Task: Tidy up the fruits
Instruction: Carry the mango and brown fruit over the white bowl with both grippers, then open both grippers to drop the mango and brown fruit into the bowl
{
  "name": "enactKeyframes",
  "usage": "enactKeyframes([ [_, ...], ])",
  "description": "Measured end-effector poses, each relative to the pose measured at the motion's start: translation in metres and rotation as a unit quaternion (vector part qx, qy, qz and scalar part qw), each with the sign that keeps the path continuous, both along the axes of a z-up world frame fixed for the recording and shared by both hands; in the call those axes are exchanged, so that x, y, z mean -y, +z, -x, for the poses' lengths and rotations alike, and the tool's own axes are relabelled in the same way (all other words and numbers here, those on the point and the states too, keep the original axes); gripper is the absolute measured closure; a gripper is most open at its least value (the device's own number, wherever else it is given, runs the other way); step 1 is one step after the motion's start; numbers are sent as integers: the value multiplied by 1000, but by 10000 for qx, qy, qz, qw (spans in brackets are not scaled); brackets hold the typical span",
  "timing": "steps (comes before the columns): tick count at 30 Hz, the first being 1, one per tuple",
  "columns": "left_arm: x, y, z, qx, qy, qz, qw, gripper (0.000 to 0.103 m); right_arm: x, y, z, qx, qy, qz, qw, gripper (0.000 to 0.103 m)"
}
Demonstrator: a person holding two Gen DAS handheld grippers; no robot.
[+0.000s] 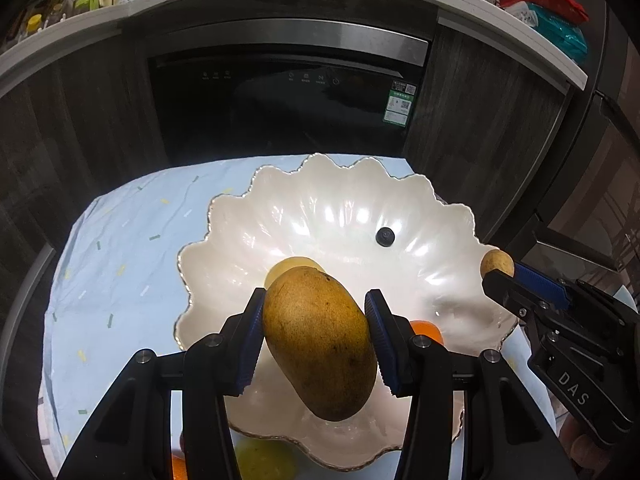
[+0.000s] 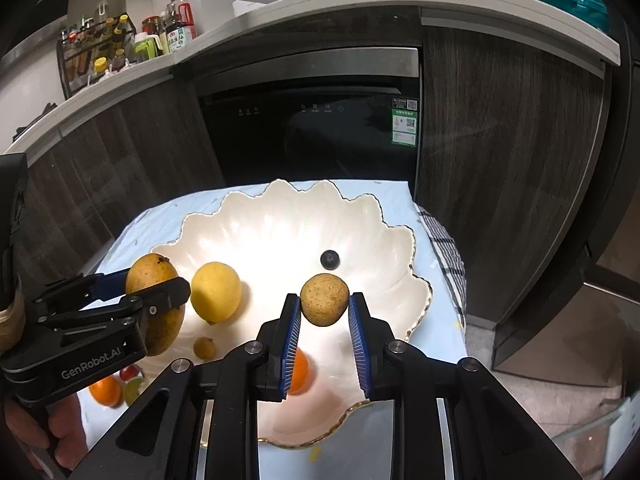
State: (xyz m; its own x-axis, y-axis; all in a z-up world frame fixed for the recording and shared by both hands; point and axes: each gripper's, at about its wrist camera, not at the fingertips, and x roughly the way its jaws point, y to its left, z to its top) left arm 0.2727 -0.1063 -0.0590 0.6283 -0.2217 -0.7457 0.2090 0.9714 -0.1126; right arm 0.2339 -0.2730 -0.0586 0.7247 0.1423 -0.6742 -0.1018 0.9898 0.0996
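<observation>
A brownish-yellow mango (image 1: 320,340) hangs over the near side of a white scalloped bowl (image 1: 320,208), and my left gripper (image 1: 316,320) is shut on it. My right gripper (image 2: 325,308) is shut on a small round brown fruit (image 2: 325,300) above the bowl (image 2: 280,224). Inside the bowl lie a lemon (image 2: 216,292), a blueberry (image 2: 330,260), an orange (image 2: 298,372) and another small brown fruit (image 2: 204,347). The right wrist view shows the left gripper (image 2: 148,284) with the mango (image 2: 156,268) at the left. The left wrist view shows the right gripper (image 1: 506,274) at the right.
The bowl stands on a light blue cloth (image 1: 120,240) over a small table. Beside the bowl's near left lie an orange (image 2: 106,390), a lime (image 2: 134,388) and a small red fruit (image 2: 130,372). A black appliance front (image 2: 312,140) and dark cabinets stand behind the table. A checked cloth (image 2: 448,252) hangs at the right edge.
</observation>
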Motion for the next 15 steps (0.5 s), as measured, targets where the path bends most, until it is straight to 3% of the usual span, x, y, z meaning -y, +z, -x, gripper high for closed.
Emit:
enactKeyframes([
  [6,5,-5,0,-98,-99,-24,9999,54,1,-2,0,-71,-51,23,10000,76],
  [8,8,-1,2,12,-134,-88,9999,45,2,-2,0,-87,-86,0,9999,75],
  [10,9,2,2,64,-126,-130,9998,43,4,-2,0,-91,-104,2,9999,68],
  [12,8,4,3,87,-132,-130,9998,42,5,0,1,-47,-146,29,9999,51],
  [14,7,5,4,133,-81,-197,9997,36,6,2,4,35,-233,82,9997,39],
  [15,6,6,5,151,-69,-209,9996,35,6,4,4,65,-247,88,9996,38],
])
